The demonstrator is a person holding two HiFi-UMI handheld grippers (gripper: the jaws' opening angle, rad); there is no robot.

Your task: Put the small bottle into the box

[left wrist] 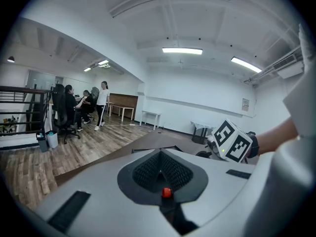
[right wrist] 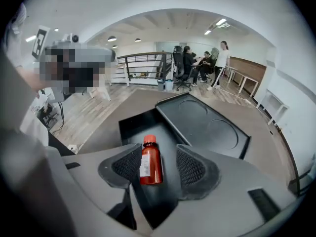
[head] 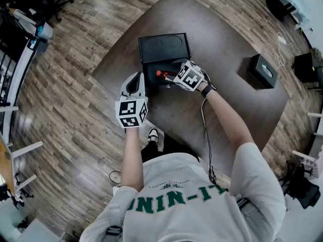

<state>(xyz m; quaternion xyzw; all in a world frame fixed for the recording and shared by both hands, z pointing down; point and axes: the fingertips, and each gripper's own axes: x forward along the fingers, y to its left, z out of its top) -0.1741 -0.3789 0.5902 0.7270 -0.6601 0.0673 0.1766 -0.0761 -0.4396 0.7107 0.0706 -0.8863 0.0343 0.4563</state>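
The small red bottle (head: 162, 75) (right wrist: 150, 162), with a red cap and a white label, lies on its side inside the open black box (head: 150, 69) (right wrist: 129, 127). The box's lid (head: 164, 47) (right wrist: 207, 127), with two round recesses, lies folded back behind it. My right gripper (head: 169, 77) (right wrist: 159, 158) reaches into the box with its jaws on either side of the bottle. It is open: the left pad is close against the bottle and the right pad stands apart from it. My left gripper (head: 135, 80) (left wrist: 160, 169) hovers near the table's front-left edge, shut and empty.
The box stands on a dark brown table (head: 227, 34). A black rectangular case (head: 262, 70) sits at the table's right side. A cable (head: 206, 130) runs along the right forearm. Wooden floor surrounds the table. Several people are at desks far off (left wrist: 79, 105).
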